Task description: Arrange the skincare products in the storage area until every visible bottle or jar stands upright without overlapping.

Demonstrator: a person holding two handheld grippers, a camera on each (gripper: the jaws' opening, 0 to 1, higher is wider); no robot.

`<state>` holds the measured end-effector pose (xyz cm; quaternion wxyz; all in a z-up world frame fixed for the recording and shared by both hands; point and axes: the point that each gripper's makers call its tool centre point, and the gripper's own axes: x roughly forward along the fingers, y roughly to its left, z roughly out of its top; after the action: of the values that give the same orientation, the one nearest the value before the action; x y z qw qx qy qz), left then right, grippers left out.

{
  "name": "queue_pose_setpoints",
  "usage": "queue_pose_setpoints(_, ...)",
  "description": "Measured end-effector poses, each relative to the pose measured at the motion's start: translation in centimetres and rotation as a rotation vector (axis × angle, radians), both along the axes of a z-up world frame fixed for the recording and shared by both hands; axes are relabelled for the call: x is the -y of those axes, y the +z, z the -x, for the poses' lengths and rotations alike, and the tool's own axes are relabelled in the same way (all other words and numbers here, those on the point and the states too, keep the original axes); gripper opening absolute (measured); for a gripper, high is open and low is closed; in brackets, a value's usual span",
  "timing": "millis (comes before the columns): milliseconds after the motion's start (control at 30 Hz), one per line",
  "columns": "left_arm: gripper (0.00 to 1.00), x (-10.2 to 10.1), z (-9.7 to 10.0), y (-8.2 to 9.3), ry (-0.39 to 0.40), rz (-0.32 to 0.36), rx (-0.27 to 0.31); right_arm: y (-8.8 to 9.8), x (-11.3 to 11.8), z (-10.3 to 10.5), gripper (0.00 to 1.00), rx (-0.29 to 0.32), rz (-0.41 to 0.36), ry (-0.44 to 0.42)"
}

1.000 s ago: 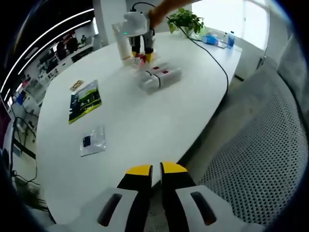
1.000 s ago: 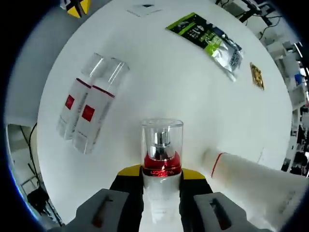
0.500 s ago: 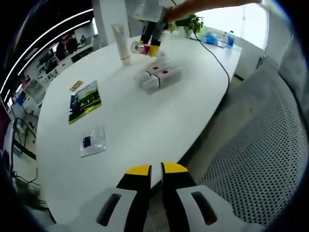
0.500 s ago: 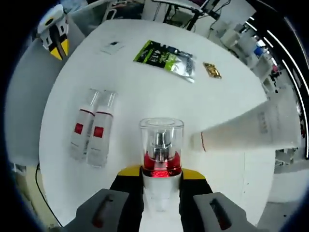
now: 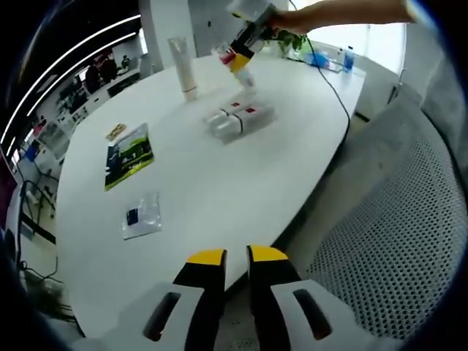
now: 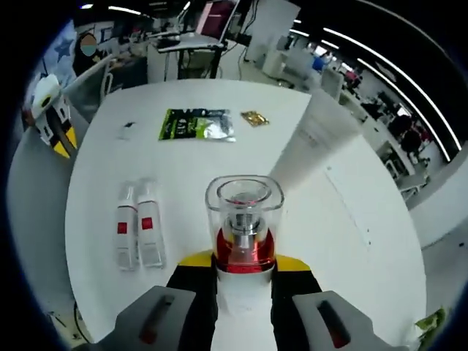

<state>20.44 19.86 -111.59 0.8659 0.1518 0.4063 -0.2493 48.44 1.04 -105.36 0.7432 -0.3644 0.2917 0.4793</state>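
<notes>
My right gripper [image 6: 243,260] is shut on a pump bottle [image 6: 243,219] with a clear cap and a red collar. A person's hand holds it high above the white table [image 5: 219,183], where the right gripper [image 5: 239,58] hangs over the far end. Two slim bottles with red labels [image 6: 137,234] lie flat side by side below it, also seen as the lying pair [image 5: 238,118]. A tall white tube [image 5: 184,67] stands upright on its cap; the same tube [image 6: 314,142] rises to my right. My left gripper [image 5: 236,257] hovers off the near table edge, shut on nothing.
A green packet [image 5: 128,152], a clear blister pack [image 5: 141,213] and a small gold sachet [image 5: 115,129] lie on the left of the table. A potted plant [image 5: 291,35] and a black cable [image 5: 329,88] sit at the far end. A grey mesh chair [image 5: 395,219] stands to the right.
The right gripper has lifted the pump bottle off the table beside the tube, carrying it up and rightward above the lying pair. The left gripper has stayed put.
</notes>
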Motion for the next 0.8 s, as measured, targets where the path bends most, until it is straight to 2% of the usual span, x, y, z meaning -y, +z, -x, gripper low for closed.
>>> queue_pose_setpoints(133, 0.12, 0.1, 0.1, -0.2, -0.002, 0.004, -0.015, 1.1, 0.2, 0.1, 0.20, 0.004, -0.087, -0.077)
queue_pose_setpoints(200, 0.13, 0.2, 0.0, -0.1, 0.003, 0.013, -0.009, 2.0, 0.0, 0.3, 0.20, 0.001, -0.155, -0.111)
queue_pose_setpoints(300, 0.14, 0.3, 0.0, -0.1, 0.005, 0.019, -0.015, 3.2, 0.1, 0.3, 0.20, 0.028, -0.231, -0.173)
queue_pose_setpoints(367, 0.17, 0.4, 0.0, -0.1, 0.006, 0.024, -0.012, 4.0, -0.1, 0.8, 0.20, 0.003, -0.289, -0.195)
queue_pose_setpoints(433, 0.18, 0.4, -0.1, 0.1, 0.012, 0.030, -0.009, 5.0, -0.4, 1.2, 0.20, 0.005, -0.337, -0.207)
queue_pose_setpoints(567, 0.19, 0.2, -0.5, 0.5, 0.028, 0.043, 0.012, 6.3, -0.8, 2.0, 0.20, 0.003, -0.384, -0.214)
queue_pose_setpoints(800, 0.22, 0.2, -0.7, 0.7, 0.041, 0.065, 0.014, 9.6, -2.4, 4.2, 0.20, -0.011, -0.550, -0.236)
